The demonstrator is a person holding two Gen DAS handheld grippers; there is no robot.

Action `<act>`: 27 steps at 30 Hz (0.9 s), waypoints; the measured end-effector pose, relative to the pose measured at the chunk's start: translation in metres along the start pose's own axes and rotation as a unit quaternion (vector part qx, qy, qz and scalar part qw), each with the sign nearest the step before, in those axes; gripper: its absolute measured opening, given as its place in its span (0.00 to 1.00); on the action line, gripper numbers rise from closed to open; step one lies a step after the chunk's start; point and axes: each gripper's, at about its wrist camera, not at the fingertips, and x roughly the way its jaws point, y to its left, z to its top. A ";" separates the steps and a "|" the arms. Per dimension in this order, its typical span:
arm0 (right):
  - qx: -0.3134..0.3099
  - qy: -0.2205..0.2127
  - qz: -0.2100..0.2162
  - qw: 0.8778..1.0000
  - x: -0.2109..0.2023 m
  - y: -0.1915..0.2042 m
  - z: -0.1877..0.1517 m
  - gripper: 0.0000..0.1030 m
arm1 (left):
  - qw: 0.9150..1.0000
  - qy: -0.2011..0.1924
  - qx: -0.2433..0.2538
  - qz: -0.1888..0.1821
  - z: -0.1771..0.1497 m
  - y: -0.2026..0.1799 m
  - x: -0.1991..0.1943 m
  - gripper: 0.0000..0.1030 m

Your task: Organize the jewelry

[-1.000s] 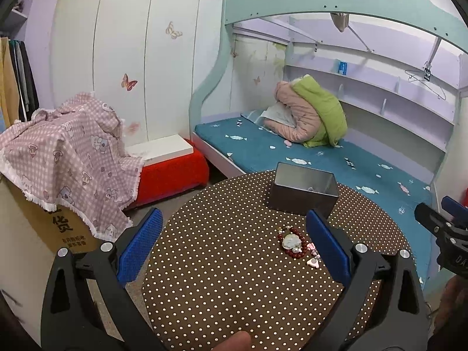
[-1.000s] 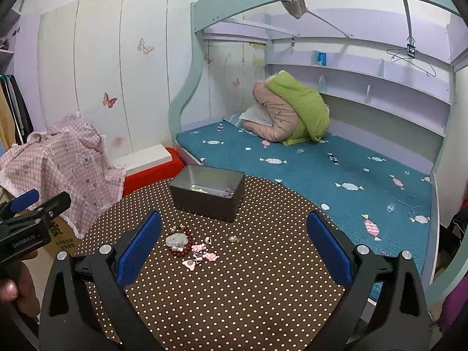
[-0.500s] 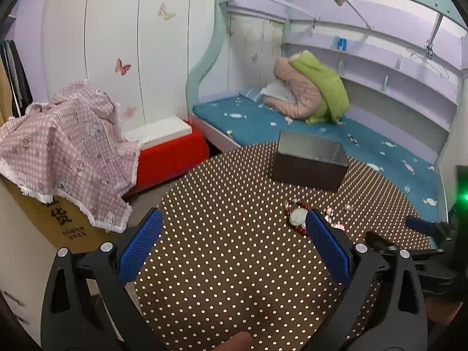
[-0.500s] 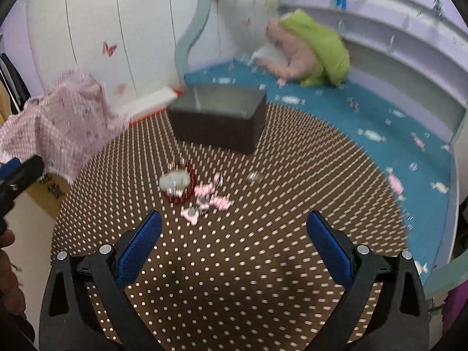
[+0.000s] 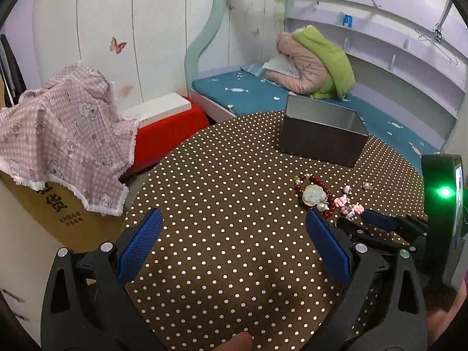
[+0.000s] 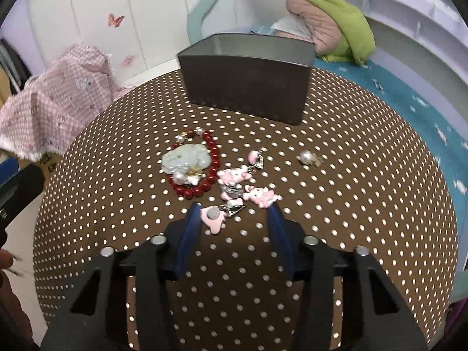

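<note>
A pile of jewelry lies on the brown polka-dot table (image 6: 351, 175): a red bead bracelet (image 6: 212, 172) around a pale jade pendant (image 6: 185, 158), pink rabbit clips (image 6: 234, 175), a pink flat clip (image 6: 212, 218) and a pearl earring (image 6: 307, 156). A grey metal box (image 6: 245, 79) stands open behind them. My right gripper (image 6: 234, 219) is low over the table, partly open, its fingers either side of the nearest clips. My left gripper (image 5: 234, 234) is wide open and empty, left of the pile (image 5: 314, 194). The right gripper shows in the left wrist view (image 5: 365, 222).
A pink checked cloth (image 5: 58, 134) covers a cardboard box left of the table. A red box with a white lid (image 5: 163, 117) sits on the floor. A bed with a teal mattress (image 5: 254, 93) and a pink-green jacket (image 5: 316, 64) lies behind the table.
My right gripper has dropped down and forward to the jewelry pile and its fingers have narrowed. My left gripper has tilted lower over the table and stays wide open.
</note>
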 end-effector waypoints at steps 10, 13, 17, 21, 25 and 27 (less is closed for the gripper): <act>-0.004 -0.014 0.020 1.000 -0.013 -0.022 -0.013 0.23 | 1.000 0.011 0.009 -0.011 0.002 -0.014 0.016 0.95; 0.012 -0.015 0.032 0.999 -0.018 -0.036 -0.019 0.23 | 1.000 0.013 0.013 -0.016 0.002 -0.021 0.019 0.95; 0.024 -0.018 0.035 0.999 -0.023 -0.049 -0.023 0.22 | 0.999 0.018 0.021 -0.027 0.001 -0.032 0.026 0.95; 0.031 -0.024 0.039 0.998 -0.028 -0.056 -0.022 0.23 | 0.999 0.020 0.029 -0.034 0.006 -0.043 0.041 0.95; 0.030 -0.026 0.043 0.998 -0.029 -0.055 -0.020 0.23 | 0.997 0.039 0.044 -0.039 0.014 -0.052 0.073 0.95; 0.032 -0.028 0.046 0.998 -0.030 -0.055 -0.019 0.23 | 0.996 0.055 0.046 -0.047 0.016 -0.056 0.087 0.95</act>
